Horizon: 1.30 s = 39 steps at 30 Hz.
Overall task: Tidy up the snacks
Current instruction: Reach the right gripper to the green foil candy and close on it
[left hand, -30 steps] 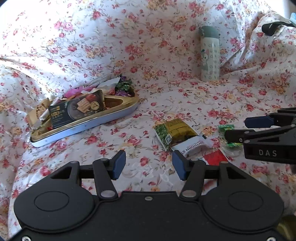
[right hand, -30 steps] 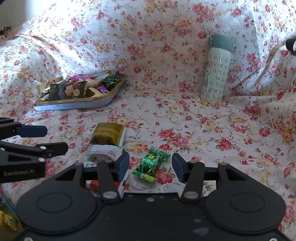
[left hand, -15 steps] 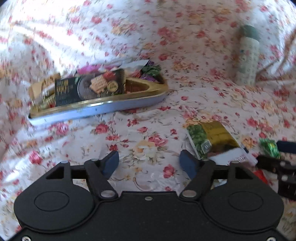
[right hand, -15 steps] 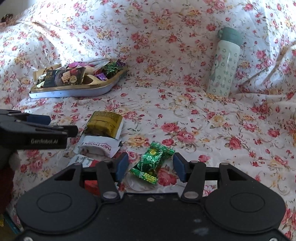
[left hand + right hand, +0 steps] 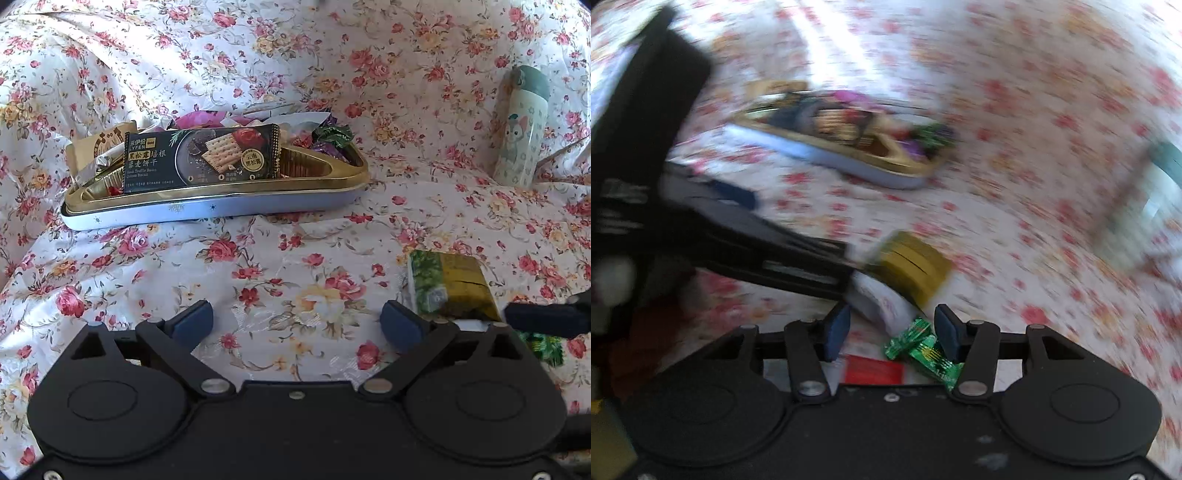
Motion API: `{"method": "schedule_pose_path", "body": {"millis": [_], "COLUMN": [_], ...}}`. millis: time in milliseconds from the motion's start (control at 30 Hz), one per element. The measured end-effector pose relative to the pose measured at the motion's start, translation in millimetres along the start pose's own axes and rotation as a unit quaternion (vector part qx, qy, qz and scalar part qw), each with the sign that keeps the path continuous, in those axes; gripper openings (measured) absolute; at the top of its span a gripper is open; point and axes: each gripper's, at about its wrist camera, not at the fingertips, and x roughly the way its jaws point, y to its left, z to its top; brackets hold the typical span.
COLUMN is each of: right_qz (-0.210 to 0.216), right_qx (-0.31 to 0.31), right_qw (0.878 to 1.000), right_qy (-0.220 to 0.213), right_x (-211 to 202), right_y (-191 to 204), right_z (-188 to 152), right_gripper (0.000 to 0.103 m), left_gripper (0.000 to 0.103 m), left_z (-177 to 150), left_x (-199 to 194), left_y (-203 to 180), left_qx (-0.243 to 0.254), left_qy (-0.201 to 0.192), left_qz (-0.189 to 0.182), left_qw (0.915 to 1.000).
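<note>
Floral cloth, snacks scattered, right view smeared by blur

Left tongs [image 5: 295,321] have just been opening and stand wide over bare cloth [image 5: 280,266], nothing between them. Right tongs [image 5: 892,332] stand partly open, the green candy [image 5: 929,354] between them near the right pad; contact is unclear. The gold tray [image 5: 221,206] of snacks sits beyond; the green-gold packet [image 5: 450,288] is partly hidden by gripper parts.

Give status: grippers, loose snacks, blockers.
Left gripper open, jaws just widened, nothing between. Right gripper open over green foil-wrapped candy, no grip yet. Gold-rimmed snack tin part full. No blockers.
</note>
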Motion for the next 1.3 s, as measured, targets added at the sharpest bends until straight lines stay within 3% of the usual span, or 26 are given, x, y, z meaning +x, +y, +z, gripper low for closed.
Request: {"method": "schedule_pose_path", "body": {"millis": [67, 233, 500, 733, 867, 1067, 1300], "right_qz": [0.027, 0.018, -0.037, -0.06, -0.053, -0.044, -0.035], "right_qx": [-0.019, -0.034, 0.039, 0.099, 0.119, 0.127, 0.136], "right_qw": [0.999, 0.999, 0.999, 0.993, 0.991, 0.991, 0.99], "right_qy": [0.001, 0.004, 0.006, 0.004, 0.003, -0.008, -0.016], "right_x": [-2.7, -5.9, -4.3, -9.0, -14.5, -23.0, -27.4], "right_y": [7.0, 7.5, -30.2, -63.4, -68.5, -59.6, -61.3], "right_z": [3.0, -1.8, -13.1, -29.6, -39.1, -48.0, -53.4], "right_gripper": [0.054, 0.048, 0.048, 0.048, 0.046, 0.032, 0.03], "left_gripper": [0.099, 0.099, 0.099, 0.099, 0.099, 0.099, 0.099], "left_z": [-0.3, -0.6, -0.6, -0.9, -0.9, -0.8, -0.9], "left_x": [-0.1, -0.2, -0.4, -0.5, -0.6, -0.5, -0.4], "left_y": [0.2, 0.7, 0.4, 0.2, 0.2, 0.0, -0.1], "left_qx": [0.0, -0.001, -0.001, -0.001, -0.001, -0.001, -0.001], "left_qy": [0.0, 0.0, -0.001, -0.001, -0.001, -0.001, -0.001], "left_qz": [0.0, -0.001, 0.0, 0.0, 0.0, 0.0, 0.001], "left_qw": [1.0, 1.0, 1.0, 1.0, 1.0, 1.0, 1.0]}}
